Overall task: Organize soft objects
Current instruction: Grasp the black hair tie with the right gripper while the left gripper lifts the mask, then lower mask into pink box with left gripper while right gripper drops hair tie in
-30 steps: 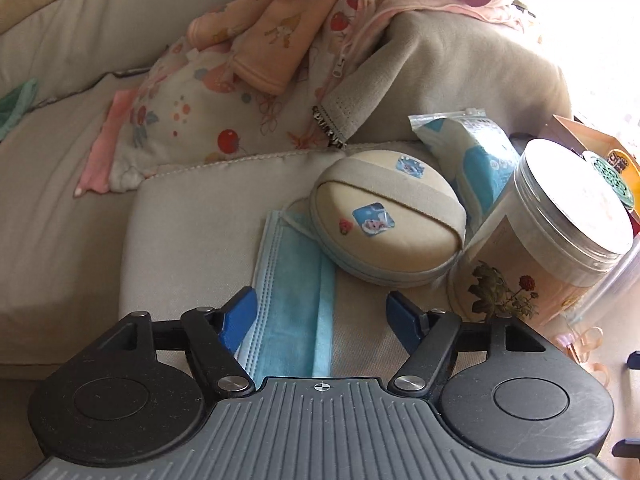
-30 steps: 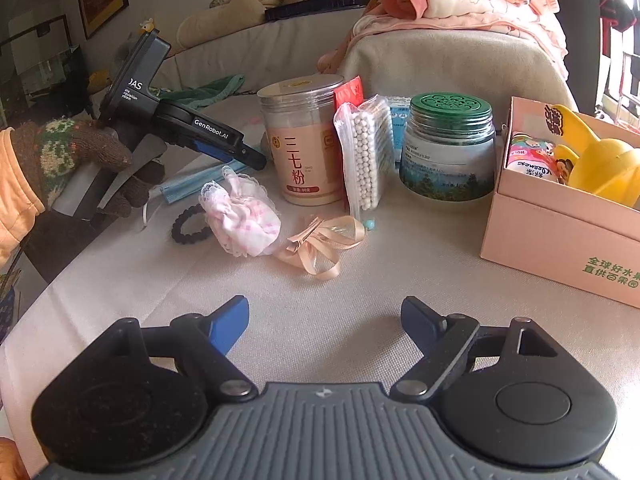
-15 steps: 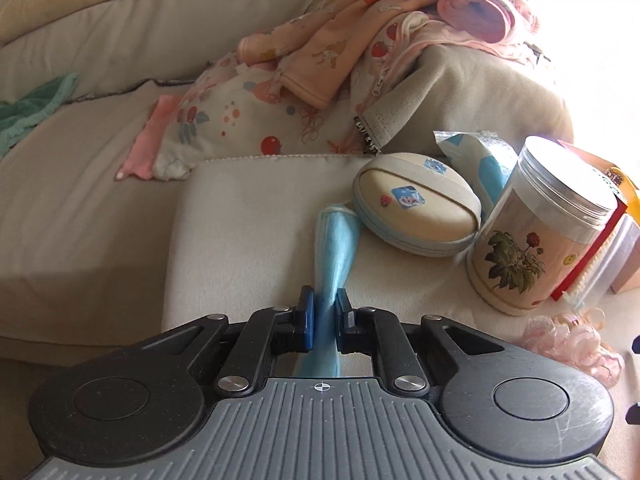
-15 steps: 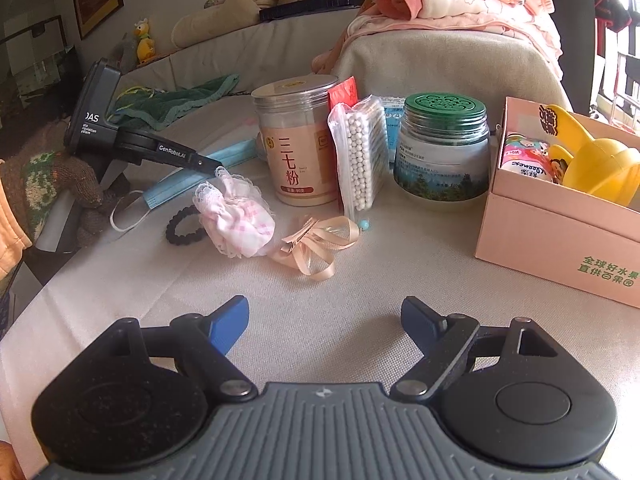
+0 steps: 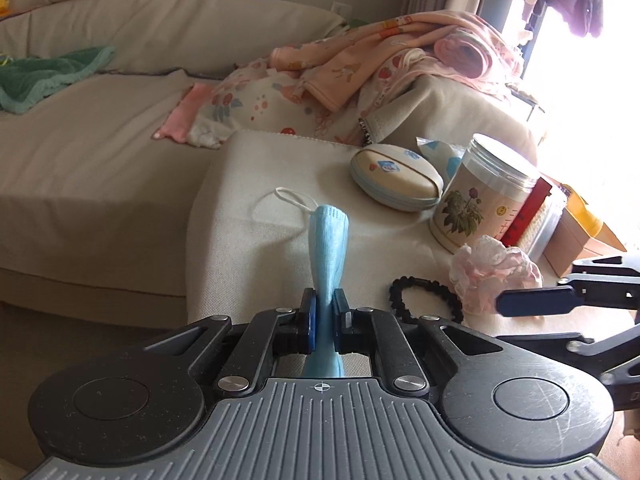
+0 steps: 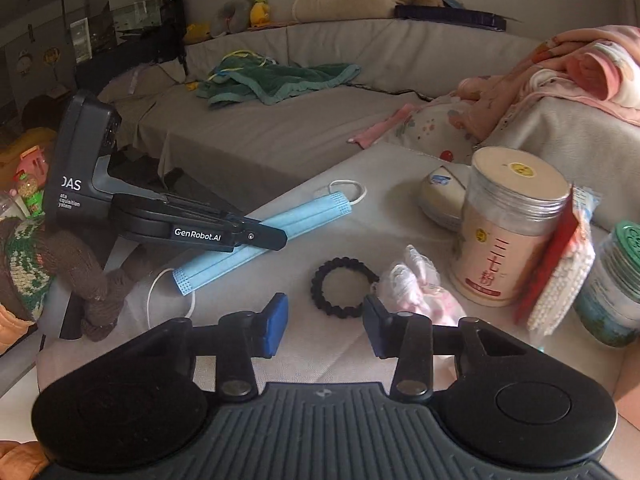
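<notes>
Two tongs, one mask held

Left tongs (image 5: 324,316): pinched tight on blue face mask (image 5: 329,248), lifted at the desk (image 5: 240,248) edge. Right tongs (image 6: 325,326): jaws just narrowing, nothing between, above black hair tie (image 6: 340,286) beside pink lace scrunchie (image 6: 420,292).

Left gripper (image 6: 256,236): black body lettered GenRobot.AI, grey camera block behind; blue pads (image 6: 274,330), silver screws; hand (image 6: 60,264) in brown-green knit glove.
</notes>
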Motion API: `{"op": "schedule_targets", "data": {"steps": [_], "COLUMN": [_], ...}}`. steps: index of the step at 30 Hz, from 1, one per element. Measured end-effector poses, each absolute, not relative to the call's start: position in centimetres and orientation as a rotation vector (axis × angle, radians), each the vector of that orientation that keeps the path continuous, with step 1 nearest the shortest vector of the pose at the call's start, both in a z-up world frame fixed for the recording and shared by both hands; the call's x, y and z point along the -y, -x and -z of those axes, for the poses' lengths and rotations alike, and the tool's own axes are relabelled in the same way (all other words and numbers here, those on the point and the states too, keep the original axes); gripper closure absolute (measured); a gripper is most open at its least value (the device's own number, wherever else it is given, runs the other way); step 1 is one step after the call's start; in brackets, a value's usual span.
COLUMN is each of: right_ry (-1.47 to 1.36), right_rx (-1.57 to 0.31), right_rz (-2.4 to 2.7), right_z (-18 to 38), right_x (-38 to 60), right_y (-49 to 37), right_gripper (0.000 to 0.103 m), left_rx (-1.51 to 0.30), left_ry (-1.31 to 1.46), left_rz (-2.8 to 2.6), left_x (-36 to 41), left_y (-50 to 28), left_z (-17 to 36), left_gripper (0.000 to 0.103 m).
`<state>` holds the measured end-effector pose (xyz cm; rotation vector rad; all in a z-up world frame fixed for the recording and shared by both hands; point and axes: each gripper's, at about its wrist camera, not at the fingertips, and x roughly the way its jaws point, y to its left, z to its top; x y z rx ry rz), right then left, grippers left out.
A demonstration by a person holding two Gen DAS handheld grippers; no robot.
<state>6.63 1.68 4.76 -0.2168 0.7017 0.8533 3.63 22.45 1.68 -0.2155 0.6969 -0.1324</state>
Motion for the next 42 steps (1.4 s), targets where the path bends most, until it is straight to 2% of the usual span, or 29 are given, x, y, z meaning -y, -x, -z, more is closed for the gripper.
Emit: {"op": "schedule_targets", "data": {"steps": [2,6,8,11,18,29,32,35,42], "right_ry": [0.252,0.300,0.309,0.292,0.153,0.083,0.012,-0.035,-0.082], "right_rx": [-0.735,-0.781,-0.791,-0.811,-0.714,-0.552,-0.514,-0.455,-0.404], "right_rz": [-0.856,-0.808,-0.785,-0.815,-0.888,-0.520,-0.398,-0.321,-0.279], "right_z": [-3.9,-2.5,-2.4,-3.4,-9.4,-14.7,-16.0,-16.9,-16.3], "right_x": [-4.2,-7.1,-7.4,-6.8,0.4,21.3,26.4,29.8,33.1], "right_y": [-7.5,-9.3,-9.9,-9.5,-5.7,2.7,3.4,3.7,0.7], "right_gripper": [0.074,0.080,0.096,0.096,0.096,0.096,0.096,0.096,0.096], "left_rx": [-0.687,-0.673,-0.667,-0.663,-0.636,-0.810,-0.828,-0.738,-0.663], "left_ry": [0.231,0.257,0.265,0.266,0.191,0.044,0.037,0.054,0.304], "left_rz": [0.135,0.144,0.142,0.140,0.212,0.703,0.801,0.810,0.751], "left_x": [-22.8,-23.3,-23.4,-23.2,-19.2,-2.0,2.2,5.3,12.7], "left_y": [-3.3,-2.7,-2.5,-2.1,-0.1,3.0,1.2,-2.6,-15.1], "left_z": [-1.7,-1.9,-2.2,-2.8,-5.8,-6.9,-8.3,-11.3,-14.6], "left_gripper": [0.093,0.093,0.093,0.093,0.093,0.093,0.093,0.093,0.093]}}
